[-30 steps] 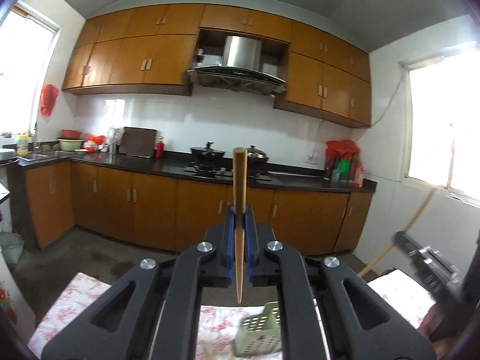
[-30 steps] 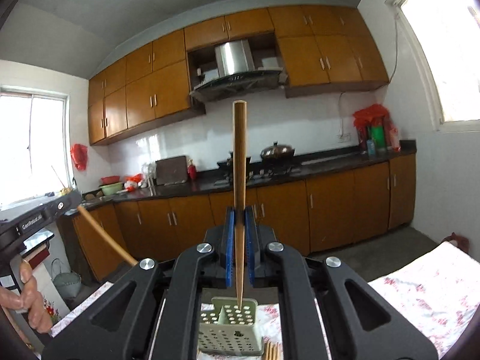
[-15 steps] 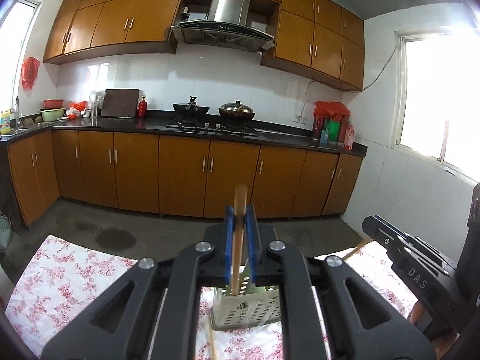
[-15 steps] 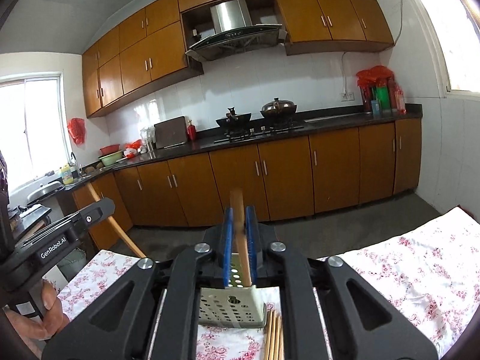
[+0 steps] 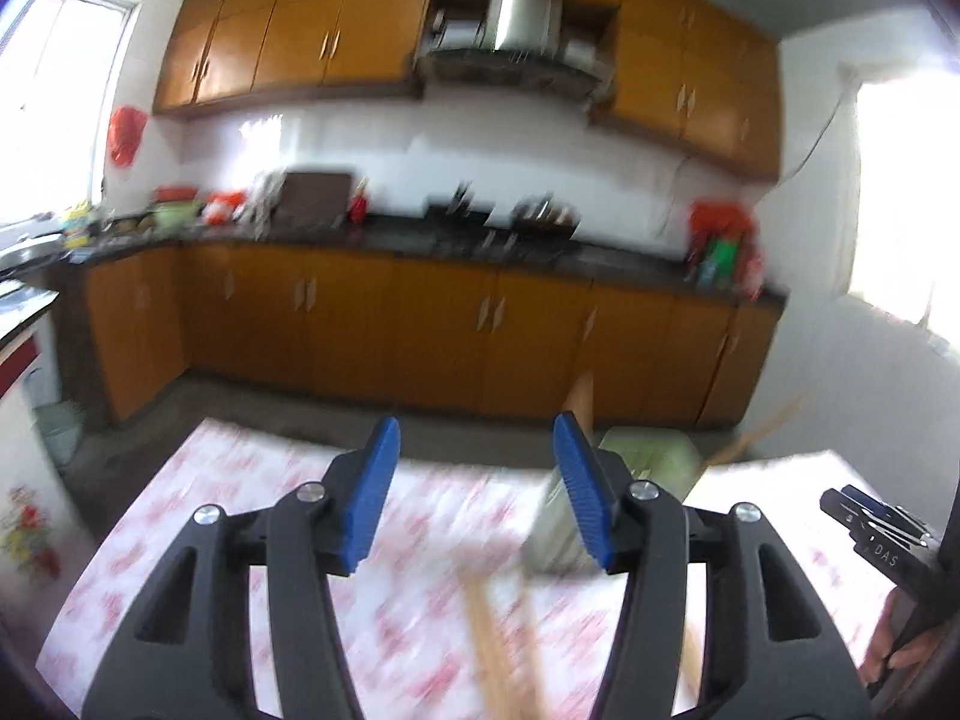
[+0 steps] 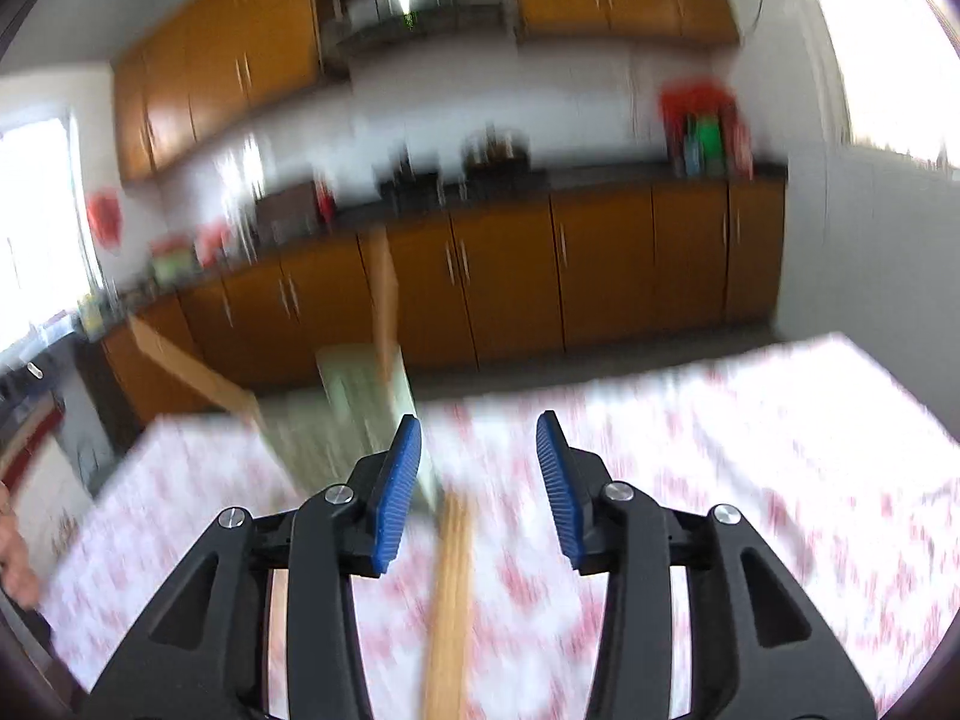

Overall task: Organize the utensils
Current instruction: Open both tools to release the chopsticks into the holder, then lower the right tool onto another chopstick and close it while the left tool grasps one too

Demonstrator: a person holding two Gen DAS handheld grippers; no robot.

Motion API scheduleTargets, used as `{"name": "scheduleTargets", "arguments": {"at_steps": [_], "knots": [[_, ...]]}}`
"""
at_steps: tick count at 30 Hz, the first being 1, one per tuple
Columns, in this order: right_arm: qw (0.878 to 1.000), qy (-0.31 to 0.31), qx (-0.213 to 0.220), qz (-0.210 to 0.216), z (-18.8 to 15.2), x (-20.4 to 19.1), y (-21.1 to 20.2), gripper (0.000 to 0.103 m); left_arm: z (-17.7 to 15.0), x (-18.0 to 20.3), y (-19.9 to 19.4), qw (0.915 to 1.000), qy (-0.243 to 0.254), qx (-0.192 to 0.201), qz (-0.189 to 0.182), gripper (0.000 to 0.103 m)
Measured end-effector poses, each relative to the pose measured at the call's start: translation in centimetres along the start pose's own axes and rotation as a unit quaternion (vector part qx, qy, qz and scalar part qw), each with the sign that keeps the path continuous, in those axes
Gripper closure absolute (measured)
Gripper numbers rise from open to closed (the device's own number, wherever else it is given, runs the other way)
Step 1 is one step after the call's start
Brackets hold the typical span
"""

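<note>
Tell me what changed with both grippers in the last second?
Both let go: the left gripper and right gripper each pinched a chopstick and now have jaws opening, with nothing between. Two chopsticks now stand in the green holder. Loose chopsticks remain on the tablecloth.

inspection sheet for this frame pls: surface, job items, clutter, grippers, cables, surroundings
Surface: table with red-flowered cloth, blurred by motion.
Job's things: pale green perforated utensil holder on the cloth, with wooden chopsticks standing in it; more chopsticks lying flat on the cloth in front of it.
Clutter: nothing seen on the cloth besides these.
Grippers: left gripper jaws opening, nothing between them; right gripper jaws opening, nothing gripped, the flat chopsticks lie below the gap.
Cables: one wire on the wall by the upper cabinets.
Surroundings: kitchen with orange-brown cabinets, dark countertop, range hood, bright windows.
</note>
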State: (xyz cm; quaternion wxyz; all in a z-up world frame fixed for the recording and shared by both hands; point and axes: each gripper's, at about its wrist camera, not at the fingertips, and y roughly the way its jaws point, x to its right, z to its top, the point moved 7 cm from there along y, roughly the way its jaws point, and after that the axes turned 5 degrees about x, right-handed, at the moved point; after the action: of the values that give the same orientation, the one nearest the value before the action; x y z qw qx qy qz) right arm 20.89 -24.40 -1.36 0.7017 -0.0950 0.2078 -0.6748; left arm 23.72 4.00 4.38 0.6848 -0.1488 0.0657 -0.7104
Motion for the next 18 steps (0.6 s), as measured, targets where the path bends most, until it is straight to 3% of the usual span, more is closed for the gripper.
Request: {"name": "scheduleTargets", "arguments": {"at_steps": [2,6,9,15,16,18], "knots": [[0.997,-0.008,-0.074,-0.001,-4.7,0.2,2.1,0.081,-3.6,-1.2,0.6,0.9990,0.008,-0.043,0.012,0.050],[0.987,-0.014,-0.160,0.019,-10.9,-0.9,4.2,0.085,-11.2,-2.7,1.5,0.9908,0.005,-0.135,0.009,0.062],[0.982,-0.018,-0.186,0.019,-13.0,-1.5,5.2,0.087,-14.8,-2.3,1.7,0.9848,0.008,-0.173,-0.002,0.067],[0.980,-0.022,-0.197,0.015,-14.1,-2.0,5.8,0.089,-18.3,-0.6,2.2,0.9755,0.015,-0.218,-0.025,0.067],[0.980,-0.034,-0.194,0.007,-14.1,-2.1,5.9,0.095,-18.6,-0.3,2.4,0.9743,0.013,-0.223,-0.028,0.068],[0.981,-0.042,-0.187,-0.022,-14.2,-1.1,5.6,0.095,-19.2,0.0,2.6,0.9717,0.006,-0.234,-0.034,0.071]]}}
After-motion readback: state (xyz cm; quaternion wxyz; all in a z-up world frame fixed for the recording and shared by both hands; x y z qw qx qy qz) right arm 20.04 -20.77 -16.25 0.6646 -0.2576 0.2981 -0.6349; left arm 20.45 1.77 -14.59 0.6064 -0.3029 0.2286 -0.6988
